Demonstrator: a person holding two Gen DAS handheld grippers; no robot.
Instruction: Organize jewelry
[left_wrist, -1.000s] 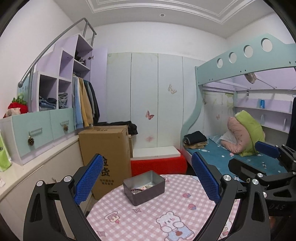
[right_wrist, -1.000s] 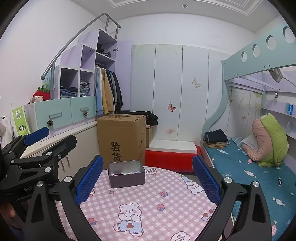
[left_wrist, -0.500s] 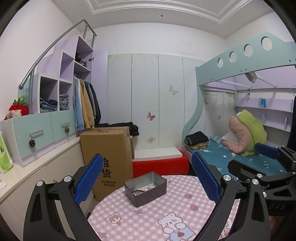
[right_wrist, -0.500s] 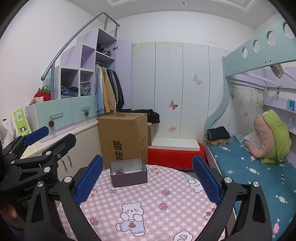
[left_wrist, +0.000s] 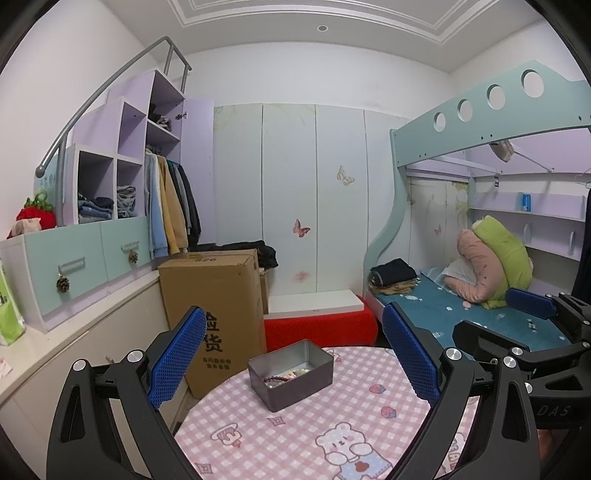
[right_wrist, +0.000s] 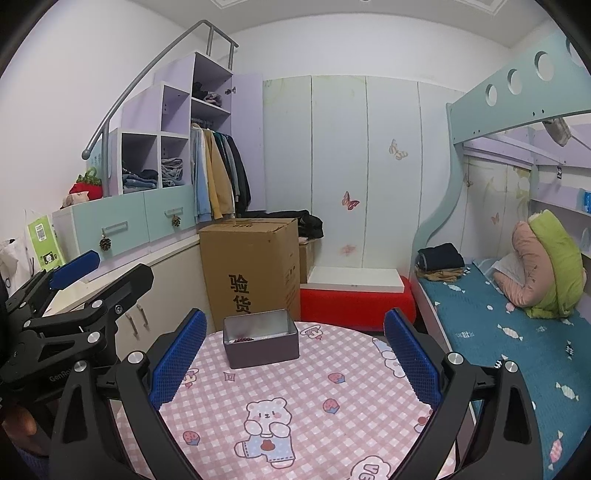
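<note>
While both my claws, left (left_wrist: 293, 363) and right (right_wrist: 293, 360), hang wide and empty, the tin (left_wrist: 291, 373) ahead between them on the tabletop (right_wrist: 314, 424) holds the beads (left_wrist: 276, 379), so nothing lies loose

Round tabletop (right_wrist: 332, 398) w/ pink-white gingham cloth, bear & strawberry prints. Dark grey rectangular metal tin (right_wrist: 260, 344), silvery inside; dark red bead bracelet (left_wrist: 277, 378) in it. Left claw (left_wrist: 293, 360) & right claw (right_wrist: 295, 360): black frames, blue textured pads. Brown cardboard box (right_wrist: 255, 266), black print. Bed sheet (right_wrist: 517, 332) teal, candy pattern.
</note>
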